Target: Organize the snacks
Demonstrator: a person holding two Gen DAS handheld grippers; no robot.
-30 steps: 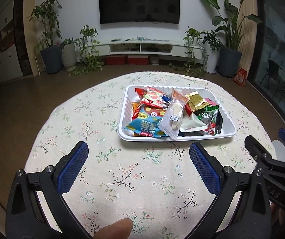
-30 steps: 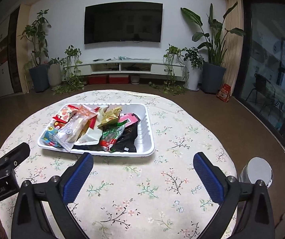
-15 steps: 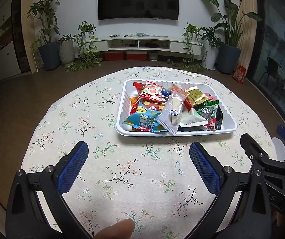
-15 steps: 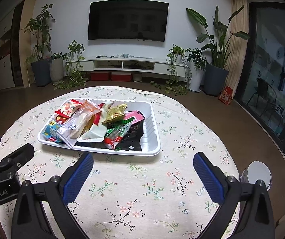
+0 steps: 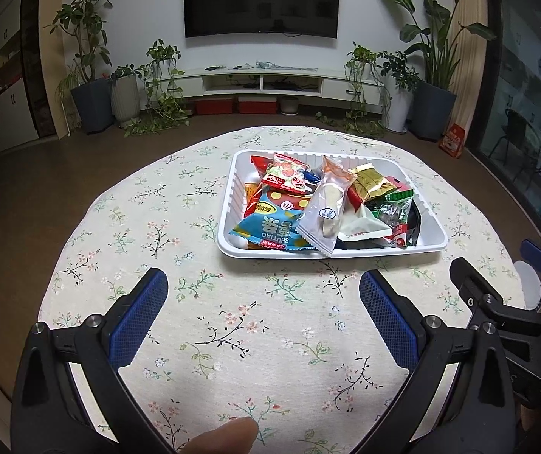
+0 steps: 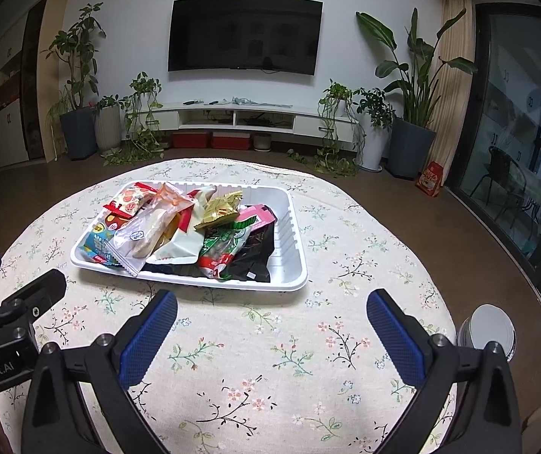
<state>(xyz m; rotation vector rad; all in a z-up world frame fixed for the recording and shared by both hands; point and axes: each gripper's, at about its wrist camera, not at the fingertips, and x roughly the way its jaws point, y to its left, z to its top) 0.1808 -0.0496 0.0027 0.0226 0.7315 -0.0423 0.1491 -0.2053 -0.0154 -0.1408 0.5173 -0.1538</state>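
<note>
A white plastic tray (image 5: 431,240) sits on the round floral tablecloth, heaped with several snack packets: a blue packet (image 5: 270,229), a clear-wrapped pastry (image 5: 327,208), a gold packet (image 5: 370,183) and a green one (image 5: 393,208). The tray also shows in the right wrist view (image 6: 289,234). My left gripper (image 5: 262,310) is open and empty, above the cloth in front of the tray. My right gripper (image 6: 272,321) is open and empty, in front of the tray's right half. Each gripper shows at the edge of the other's view.
The round table (image 6: 365,257) has its edge close on all sides. A white round stool or can (image 6: 487,331) stands beside the table at the right. A TV, a low cabinet and potted plants line the far wall.
Both grippers have drawn back and up from the tray a little, so the tray looks farther away. Both stay open and empty. The snacks have not moved.
</note>
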